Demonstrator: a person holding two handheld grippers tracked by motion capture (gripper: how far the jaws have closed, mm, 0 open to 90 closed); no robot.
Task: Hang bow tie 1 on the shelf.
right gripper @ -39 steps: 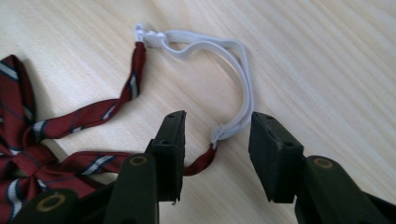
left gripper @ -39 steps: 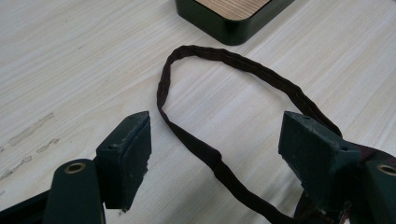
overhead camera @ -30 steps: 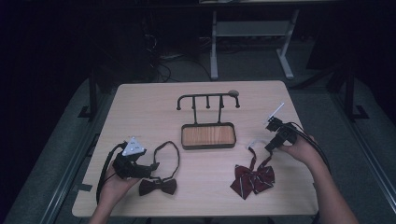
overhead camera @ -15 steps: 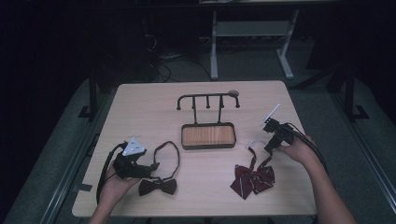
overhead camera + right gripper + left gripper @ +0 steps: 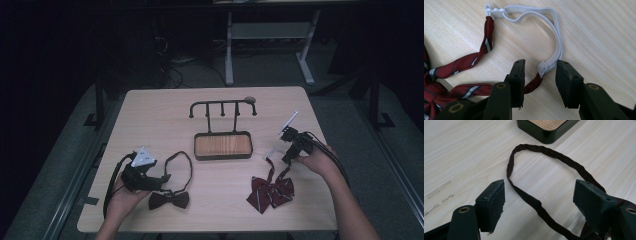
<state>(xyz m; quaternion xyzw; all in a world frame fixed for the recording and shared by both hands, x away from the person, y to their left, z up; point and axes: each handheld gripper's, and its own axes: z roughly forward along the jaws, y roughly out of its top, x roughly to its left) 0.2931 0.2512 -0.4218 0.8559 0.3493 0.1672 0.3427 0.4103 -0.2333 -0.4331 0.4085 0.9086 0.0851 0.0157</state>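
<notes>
Near the table's front edge, the left gripper is held released over the brown bow tie's strap; the right gripper, jaws just widened, is parted around the striped bow tie's white strap.

Tray mid-table, hook rack just behind tray, plain bow tie before tray to the left, striped bow tie before tray to the right

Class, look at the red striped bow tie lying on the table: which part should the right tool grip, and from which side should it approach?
Grip the white elastic strap of the red striped bow tie near its small buckle, probably coming from above. The strap lies flat and thin between the right tool's open jaws, clear of the bulky knot.
</notes>
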